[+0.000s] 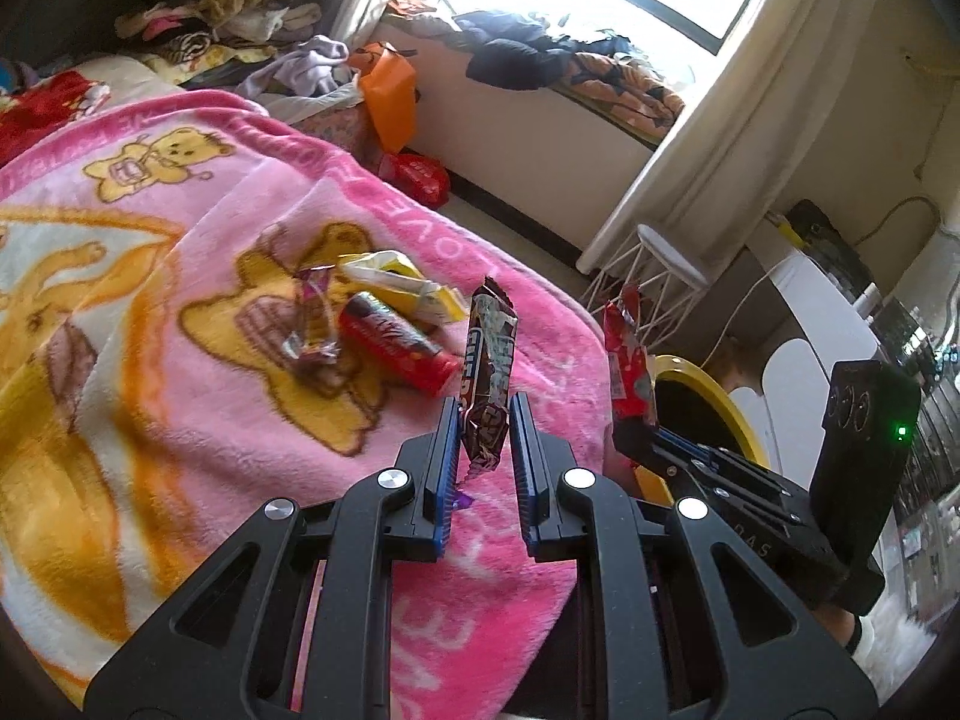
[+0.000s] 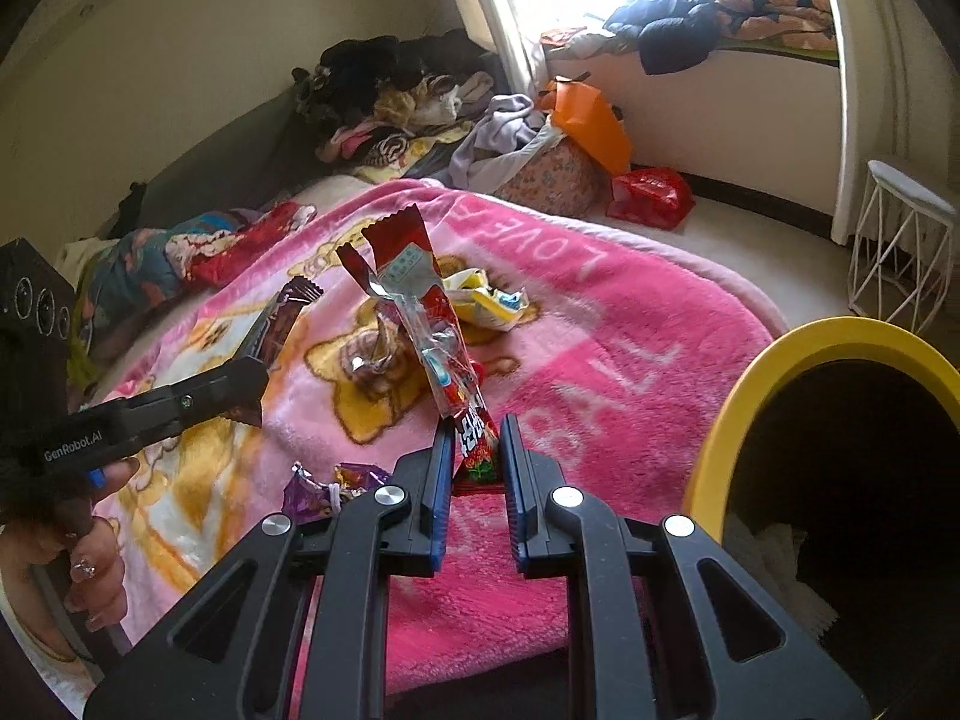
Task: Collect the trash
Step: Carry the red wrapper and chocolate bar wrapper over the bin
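Above the pink blanket (image 1: 210, 324) on the bed, our left hand-held gripper (image 1: 485, 429) is clamped on the low end of a brown wrapper (image 1: 489, 354), and our right hand-held gripper (image 2: 475, 450) on the low end of a red wrapper (image 2: 420, 300). Each wrapper stands nearly upright, long axis running up from the jaws, free end top. We judge such thin end-grips could slip, or the tall flaps snag the yellow bin (image 2: 840, 336) rim, dropping trash beside it.

clear: bare stretch of pink fleece blanket (image 2: 630, 324) between wrapper pile and round yellow-rimmed bin (image 2: 774, 360) | clear: bin mouth wide open | blocked: loose heap of yellow and red wrappers (image 1: 390, 312) mid-blanket | blocked: white wire-frame stool (image 2: 900, 240) beyond bin
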`<action>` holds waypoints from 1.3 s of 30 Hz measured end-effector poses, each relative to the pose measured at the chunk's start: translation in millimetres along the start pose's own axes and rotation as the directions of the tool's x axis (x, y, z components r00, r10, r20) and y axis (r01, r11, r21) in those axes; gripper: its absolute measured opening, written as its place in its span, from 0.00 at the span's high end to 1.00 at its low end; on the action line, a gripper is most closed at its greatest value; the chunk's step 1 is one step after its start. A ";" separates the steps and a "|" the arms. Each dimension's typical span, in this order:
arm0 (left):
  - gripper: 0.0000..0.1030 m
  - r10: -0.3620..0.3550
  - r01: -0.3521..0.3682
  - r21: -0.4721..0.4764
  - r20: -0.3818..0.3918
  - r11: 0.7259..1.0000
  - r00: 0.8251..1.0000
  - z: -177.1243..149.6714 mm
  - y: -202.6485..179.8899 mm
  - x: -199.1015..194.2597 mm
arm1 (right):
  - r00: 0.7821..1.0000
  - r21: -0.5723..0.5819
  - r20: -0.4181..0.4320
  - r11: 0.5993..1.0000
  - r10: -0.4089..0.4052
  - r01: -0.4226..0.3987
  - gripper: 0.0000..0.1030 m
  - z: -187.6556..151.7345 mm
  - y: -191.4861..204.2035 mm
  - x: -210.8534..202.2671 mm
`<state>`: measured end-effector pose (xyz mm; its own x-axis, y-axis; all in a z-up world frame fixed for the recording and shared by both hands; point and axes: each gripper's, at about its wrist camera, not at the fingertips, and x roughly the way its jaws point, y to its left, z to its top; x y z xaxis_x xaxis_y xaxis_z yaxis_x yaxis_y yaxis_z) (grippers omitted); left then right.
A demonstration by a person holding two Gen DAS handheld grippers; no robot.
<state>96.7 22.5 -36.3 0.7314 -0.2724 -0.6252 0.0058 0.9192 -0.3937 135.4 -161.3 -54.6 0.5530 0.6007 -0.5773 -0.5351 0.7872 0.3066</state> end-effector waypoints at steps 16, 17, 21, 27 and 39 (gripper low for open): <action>0.88 -0.047 0.046 0.057 0.006 0.997 0.999 1.2 -33.6 3.6 | 0.996 0.069 0.067 0.997 -0.050 0.045 0.85 -0.9 -28.6 -33.9; 0.88 -0.049 0.049 0.059 0.006 0.997 0.999 0.9 -34.8 3.7 | 0.996 0.074 0.070 0.996 -0.052 0.047 0.85 -1.4 -30.5 -35.6; 0.88 -0.057 0.057 0.067 0.004 0.996 0.998 0.0 -40.4 4.7 | 0.995 0.086 0.078 0.995 -0.061 0.054 0.85 -4.0 -34.9 -41.2; 0.88 -0.069 0.069 0.079 0.002 0.995 0.998 -1.2 -48.0 7.1 | 0.993 0.098 0.093 0.993 -0.079 0.070 0.85 -5.6 -39.3 -49.2; 0.88 -0.097 0.096 0.105 0.008 0.990 0.995 -1.7 -62.9 7.8 | 0.980 0.126 0.142 0.984 -0.142 0.124 0.85 -7.0 -53.2 -69.7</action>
<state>100.9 -37.9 -17.5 0.7331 -0.3581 -0.5782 0.1475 0.9136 -0.3789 120.8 -246.0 -35.9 0.7086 0.4967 -0.5012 -0.3775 0.8669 0.3255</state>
